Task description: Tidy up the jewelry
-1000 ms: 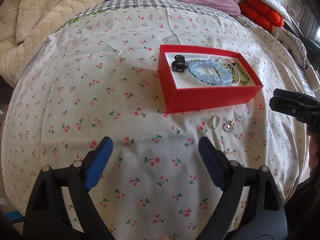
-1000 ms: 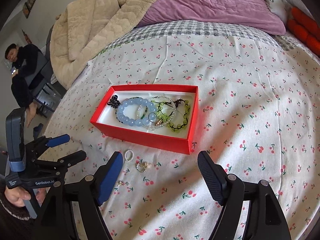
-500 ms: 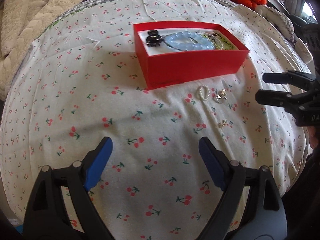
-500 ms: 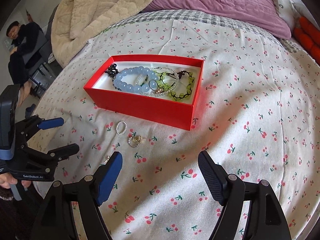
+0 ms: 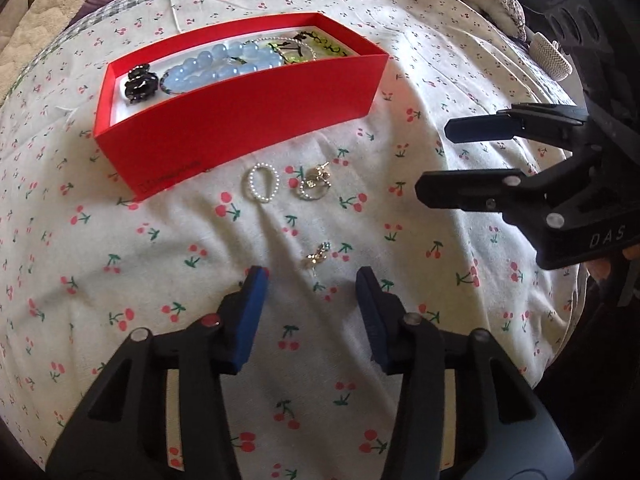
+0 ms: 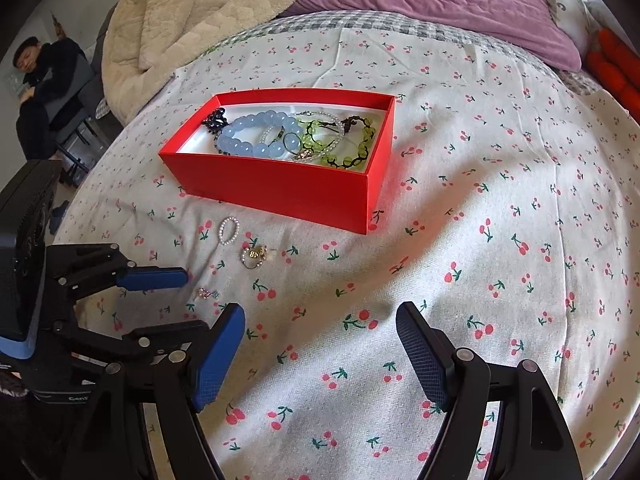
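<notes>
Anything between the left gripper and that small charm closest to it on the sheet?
Nothing visible. The left gripper is open, and the small charm lies just ahead of its fingertips on bare cherry-print sheet. The right gripper sits off to the side.

Bracelets [image 6: 256, 138] lie in the box [image 6: 280, 188]; 3 trinkets [image 5: 316, 184] before it.

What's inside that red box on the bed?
The red box holds a blue bead bracelet, green beaded bracelets, a clear one and a dark piece. Anything beneath them is hidden.
</notes>
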The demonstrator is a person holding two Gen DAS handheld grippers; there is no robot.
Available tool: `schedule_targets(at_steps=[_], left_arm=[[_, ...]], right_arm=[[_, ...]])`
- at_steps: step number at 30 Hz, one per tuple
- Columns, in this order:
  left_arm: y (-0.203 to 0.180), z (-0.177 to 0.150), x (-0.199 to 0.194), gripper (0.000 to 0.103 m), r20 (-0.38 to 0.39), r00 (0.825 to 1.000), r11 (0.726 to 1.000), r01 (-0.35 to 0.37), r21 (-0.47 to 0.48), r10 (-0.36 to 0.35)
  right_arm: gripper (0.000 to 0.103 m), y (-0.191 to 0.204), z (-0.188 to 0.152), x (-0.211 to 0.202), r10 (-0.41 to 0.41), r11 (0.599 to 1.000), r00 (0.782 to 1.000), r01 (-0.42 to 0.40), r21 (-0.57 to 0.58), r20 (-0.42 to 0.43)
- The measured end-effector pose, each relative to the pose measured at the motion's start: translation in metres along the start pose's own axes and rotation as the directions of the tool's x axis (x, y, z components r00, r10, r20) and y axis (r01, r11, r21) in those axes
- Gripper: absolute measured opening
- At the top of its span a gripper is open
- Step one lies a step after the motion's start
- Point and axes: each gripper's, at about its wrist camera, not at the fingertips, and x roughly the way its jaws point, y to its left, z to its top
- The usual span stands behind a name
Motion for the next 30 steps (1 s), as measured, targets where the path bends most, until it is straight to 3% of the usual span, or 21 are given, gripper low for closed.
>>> schedule_targets(at_steps=[7,15,21,26,30], left_arm=[[-0.002,0.003,0.004,0.011,0.001,1.0,1.0,-0.006,0.008,0.006],[0.002,0.0,-0.007,0.01,0.017,1.0,1.0,-0.013,0.008,0.013],[0.019,-0.003,-0.018,0.01,0.029,0.999,0.998,-0.037,-0.044,0.039],[0.032,-0.007,-0.023,0.01,0.026,0.998,0.995,-0.053,-0.085,0.055],[0.039,-0.011,-0.021,0.01,0.011,0.998,0.993,-0.06,-0.102,0.061]], right_arm=[[0.079,-0.004,-0.002,0.003,-0.004,1.0,1.0,0.004,0.001,-0.012],[0.079,0.001,-0.001,0.0,0.017,1.0,1.0,-0.017,-0.014,0.003],[0.078,0.014,0.003,0.001,0.018,0.996,0.999,-0.014,-0.093,0.035],[0.061,0.021,0.01,0.01,0.014,0.985,0.999,-0.005,-0.17,0.051],[0.053,0.03,0.012,0.031,-0.083,0.956,0.996,0.09,-0.279,0.037]])
